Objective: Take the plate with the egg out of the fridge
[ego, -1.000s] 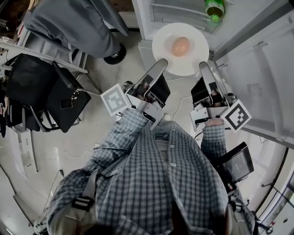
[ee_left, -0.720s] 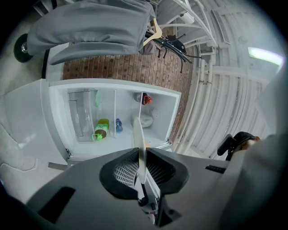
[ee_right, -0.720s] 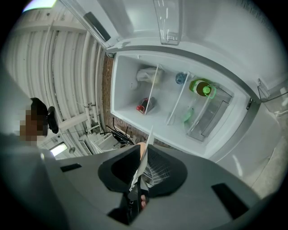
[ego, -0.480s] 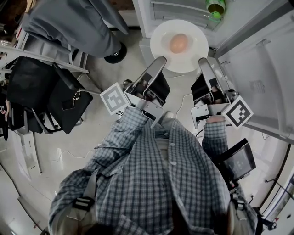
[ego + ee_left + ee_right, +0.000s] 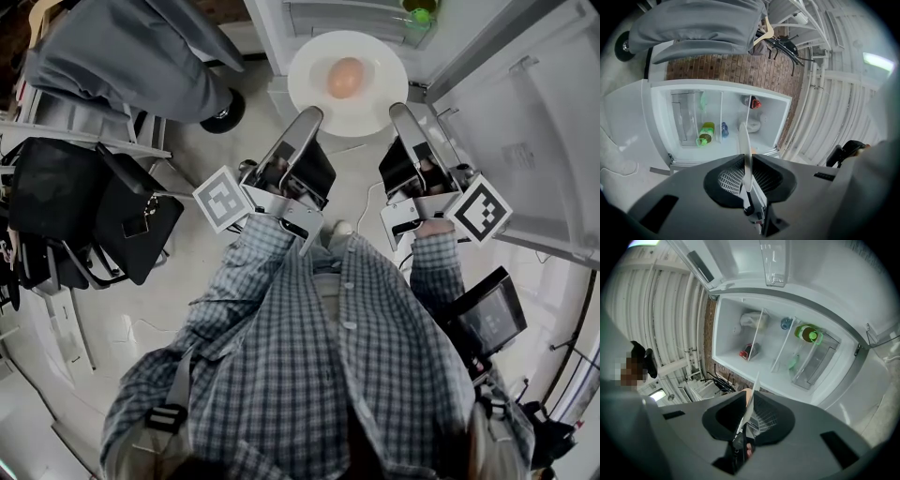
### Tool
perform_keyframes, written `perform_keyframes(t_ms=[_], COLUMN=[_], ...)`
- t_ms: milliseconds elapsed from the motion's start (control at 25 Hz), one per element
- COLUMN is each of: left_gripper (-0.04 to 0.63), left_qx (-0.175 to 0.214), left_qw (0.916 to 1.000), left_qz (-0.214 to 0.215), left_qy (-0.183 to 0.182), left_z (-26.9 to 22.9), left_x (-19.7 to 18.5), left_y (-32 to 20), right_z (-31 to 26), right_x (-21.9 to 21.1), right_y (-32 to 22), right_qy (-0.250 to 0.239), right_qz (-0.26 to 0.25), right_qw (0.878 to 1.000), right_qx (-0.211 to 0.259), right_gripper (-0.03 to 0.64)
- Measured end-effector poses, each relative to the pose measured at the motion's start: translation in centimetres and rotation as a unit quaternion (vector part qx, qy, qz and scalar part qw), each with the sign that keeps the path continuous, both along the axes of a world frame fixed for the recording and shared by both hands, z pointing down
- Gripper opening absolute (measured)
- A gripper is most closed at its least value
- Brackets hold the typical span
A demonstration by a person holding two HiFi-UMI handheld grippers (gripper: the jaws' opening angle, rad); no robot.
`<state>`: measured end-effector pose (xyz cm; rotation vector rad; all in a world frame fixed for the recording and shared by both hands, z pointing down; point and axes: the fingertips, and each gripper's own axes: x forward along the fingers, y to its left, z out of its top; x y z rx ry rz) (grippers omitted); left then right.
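Plate (image 5: 311, 90) with the egg (image 5: 345, 77) is in front of the open fridge (image 5: 661, 122), its rim clamped by my left gripper (image 5: 307, 116) and right gripper (image 5: 400, 112); I must draw both back evenly, level.

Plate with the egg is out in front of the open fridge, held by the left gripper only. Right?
Not quite. Both grippers hold it. The right gripper view shows the right gripper shut on the rim of the plate too, and the left gripper clamps the opposite edge. The rest stands: the egg sits on it, out in front of the open fridge.
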<state>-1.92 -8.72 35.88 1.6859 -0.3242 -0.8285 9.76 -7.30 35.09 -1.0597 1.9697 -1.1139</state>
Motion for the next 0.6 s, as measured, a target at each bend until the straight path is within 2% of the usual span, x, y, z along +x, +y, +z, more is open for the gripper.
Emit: perform_keyframes(t_ms=[600], left_gripper=[0.057], left_qx=[0.009], left_qw=[0.9999], left_qz=[-0.006], left_qy=[-0.002], left_z=[-0.31], left_x=[-0.28], left_y=[-0.17], right_z=[-0.43], right_x=[-0.39], right_y=[-0.35], right_qy=[0.003], right_qz=[-0.008], right_qw=[1.0], right_qx=[0.004], right_gripper=[0.055])
